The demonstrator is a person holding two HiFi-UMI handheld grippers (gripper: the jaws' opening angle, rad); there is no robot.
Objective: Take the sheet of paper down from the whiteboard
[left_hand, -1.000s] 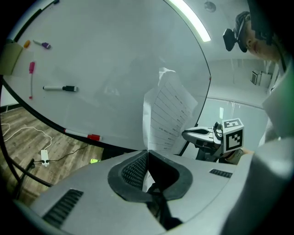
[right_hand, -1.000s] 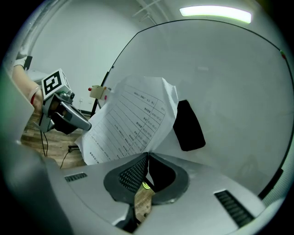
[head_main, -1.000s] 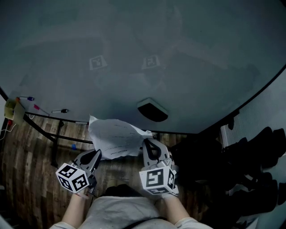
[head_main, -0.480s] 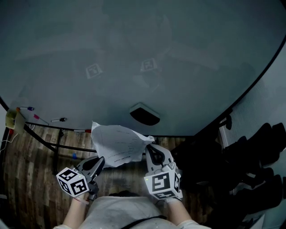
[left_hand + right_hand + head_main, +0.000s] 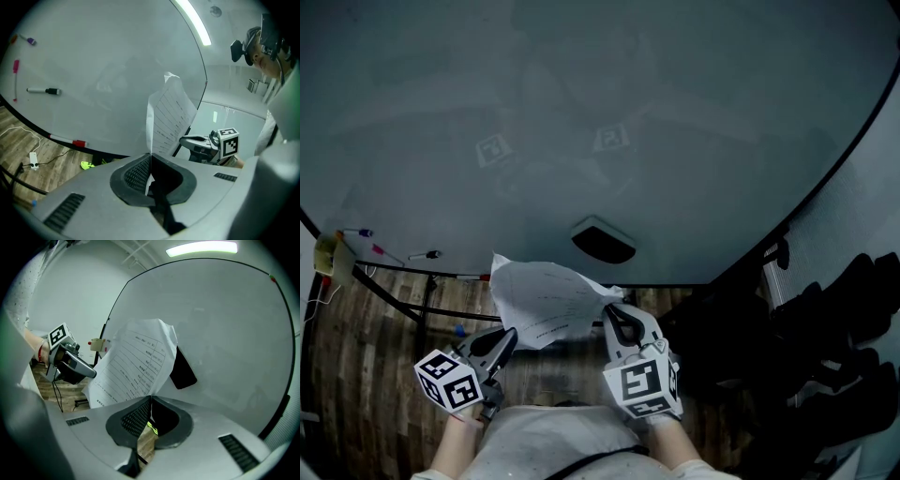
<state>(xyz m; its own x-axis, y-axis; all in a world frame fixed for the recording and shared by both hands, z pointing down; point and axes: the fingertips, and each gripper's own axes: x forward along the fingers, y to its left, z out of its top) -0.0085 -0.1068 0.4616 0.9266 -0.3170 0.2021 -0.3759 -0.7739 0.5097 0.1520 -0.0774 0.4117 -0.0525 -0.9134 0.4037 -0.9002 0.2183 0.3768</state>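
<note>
The printed white sheet of paper [image 5: 546,298] hangs crumpled in front of the whiteboard's [image 5: 609,112] lower edge, off its surface. My left gripper [image 5: 510,334] is shut on the sheet's lower left edge, and in the left gripper view the paper [image 5: 169,117] rises out of the closed jaws [image 5: 149,157]. My right gripper [image 5: 610,304] is shut on the sheet's right corner; the right gripper view shows the paper [image 5: 133,365] leaving its closed jaws [image 5: 151,399] toward the left. Each gripper sees the other: the right gripper [image 5: 202,142] and the left gripper [image 5: 70,364].
A black eraser [image 5: 603,241] sticks to the board just above the sheet. Several markers [image 5: 422,254] cling to the board's lower left. A black stand frame [image 5: 412,305] and wood floor [image 5: 356,366] lie below. Dark bags [image 5: 825,366] sit at the right.
Both grippers have shifted a little with the sheet still clamped between them. The paper's shape and the grips look the same.
</note>
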